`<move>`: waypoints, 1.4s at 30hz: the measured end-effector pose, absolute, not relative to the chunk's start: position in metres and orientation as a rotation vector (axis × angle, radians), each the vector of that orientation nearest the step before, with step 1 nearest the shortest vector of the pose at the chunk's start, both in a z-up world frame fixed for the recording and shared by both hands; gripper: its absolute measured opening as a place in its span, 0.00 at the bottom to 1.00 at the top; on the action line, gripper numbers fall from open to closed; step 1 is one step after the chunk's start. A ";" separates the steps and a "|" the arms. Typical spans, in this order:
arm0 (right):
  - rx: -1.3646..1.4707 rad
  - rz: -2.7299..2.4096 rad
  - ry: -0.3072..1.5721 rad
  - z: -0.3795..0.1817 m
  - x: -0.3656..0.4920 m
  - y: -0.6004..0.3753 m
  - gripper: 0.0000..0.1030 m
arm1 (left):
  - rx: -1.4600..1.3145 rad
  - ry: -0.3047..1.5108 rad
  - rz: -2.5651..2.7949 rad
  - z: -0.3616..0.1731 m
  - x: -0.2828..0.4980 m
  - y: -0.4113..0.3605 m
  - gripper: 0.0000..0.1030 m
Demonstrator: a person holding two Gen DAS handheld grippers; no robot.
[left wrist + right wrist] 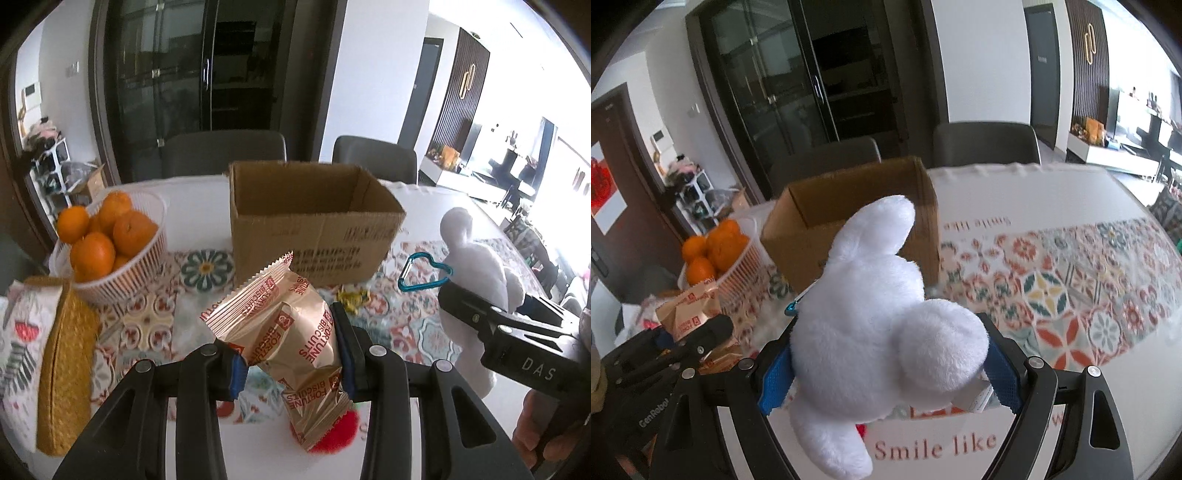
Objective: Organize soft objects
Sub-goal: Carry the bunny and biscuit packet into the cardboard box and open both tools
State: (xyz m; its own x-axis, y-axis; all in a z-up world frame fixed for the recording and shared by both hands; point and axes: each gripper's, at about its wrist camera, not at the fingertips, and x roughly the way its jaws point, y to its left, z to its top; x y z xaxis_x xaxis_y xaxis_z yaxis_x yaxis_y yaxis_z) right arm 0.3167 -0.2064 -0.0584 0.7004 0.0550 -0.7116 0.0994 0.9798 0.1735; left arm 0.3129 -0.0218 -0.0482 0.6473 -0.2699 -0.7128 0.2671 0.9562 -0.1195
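My left gripper (291, 354) is shut on a gold Fortune Biscuits packet (280, 332) and holds it above the table, in front of an open cardboard box (310, 236). My right gripper (886, 365) is shut on a white plush toy (879, 321) with a blue heart carabiner (424, 273), held up near the box (849, 229). The plush (476, 266) and right gripper (480, 317) also show at the right of the left wrist view. The packet (690, 310) shows at the left of the right wrist view. A red fuzzy object (338, 432) lies under the packet.
A white basket of oranges (110, 240) stands left of the box. A gold woven pouch (66, 369) lies at the left edge. A small yellow-green wrapper (352, 297) lies before the box. A patterned tablecloth (1071, 295) covers the table. Two grey chairs (225, 151) stand behind.
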 end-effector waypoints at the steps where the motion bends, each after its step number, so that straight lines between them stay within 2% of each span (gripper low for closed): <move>1: 0.199 -0.023 0.788 -0.055 0.321 -0.207 0.85 | -0.001 0.804 -0.306 -0.046 0.316 -0.023 0.38; 19: 0.163 0.039 0.713 -0.014 0.394 -0.209 0.85 | 0.007 0.720 -0.324 -0.003 0.383 -0.030 0.38; 25: 0.172 0.075 0.752 -0.011 0.435 -0.215 0.85 | 0.006 0.742 -0.337 0.001 0.417 -0.036 0.38; 34: 0.197 0.128 0.835 -0.022 0.495 -0.222 0.86 | 0.011 0.825 -0.355 -0.011 0.470 -0.044 0.38; 42: 0.192 0.126 0.932 -0.053 0.549 -0.227 0.86 | 0.005 0.924 -0.364 -0.038 0.512 -0.050 0.39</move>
State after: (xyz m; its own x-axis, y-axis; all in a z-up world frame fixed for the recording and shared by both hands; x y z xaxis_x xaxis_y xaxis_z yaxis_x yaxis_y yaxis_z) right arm 0.5492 -0.2271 -0.0529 0.5906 0.1907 -0.7841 -0.0251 0.9755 0.2184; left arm 0.5123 -0.0495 -0.0375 0.5461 -0.3046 -0.7804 0.3088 0.9391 -0.1505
